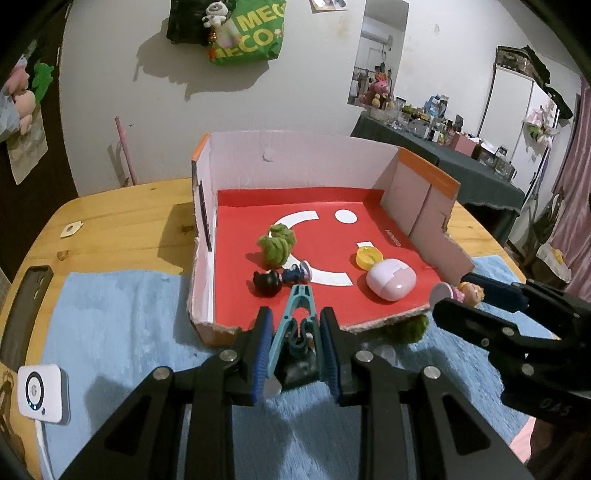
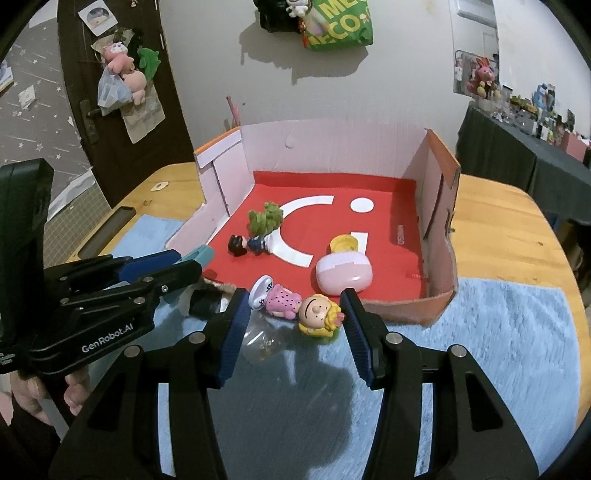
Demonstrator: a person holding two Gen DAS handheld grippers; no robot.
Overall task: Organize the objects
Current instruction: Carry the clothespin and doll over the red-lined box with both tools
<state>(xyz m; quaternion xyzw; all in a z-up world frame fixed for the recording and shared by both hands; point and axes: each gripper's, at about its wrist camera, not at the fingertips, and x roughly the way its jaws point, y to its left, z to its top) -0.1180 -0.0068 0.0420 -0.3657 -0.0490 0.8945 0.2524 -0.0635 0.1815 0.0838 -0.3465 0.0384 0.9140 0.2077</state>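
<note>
Left hand-held gripper (image 1: 295, 332) clamps a teal clothespin (image 1: 295, 317), hiding its tail.

A green shopping bag (image 1: 251, 35) with yellow lettering hangs on the white wall above the wooden table (image 1: 122, 218), with a small panda plush (image 1: 216, 13) clipped beside it. On the table's left edge sit a white square device (image 1: 42, 395) with a round ring on its face and a dark phone case (image 1: 27, 314), both touching the blue towel (image 1: 122, 332). A dark door (image 2: 110, 110) carries pink and green plush toys (image 2: 127, 70), and a side table (image 1: 461, 155) under a dark cloth is crowded with small items.
</note>
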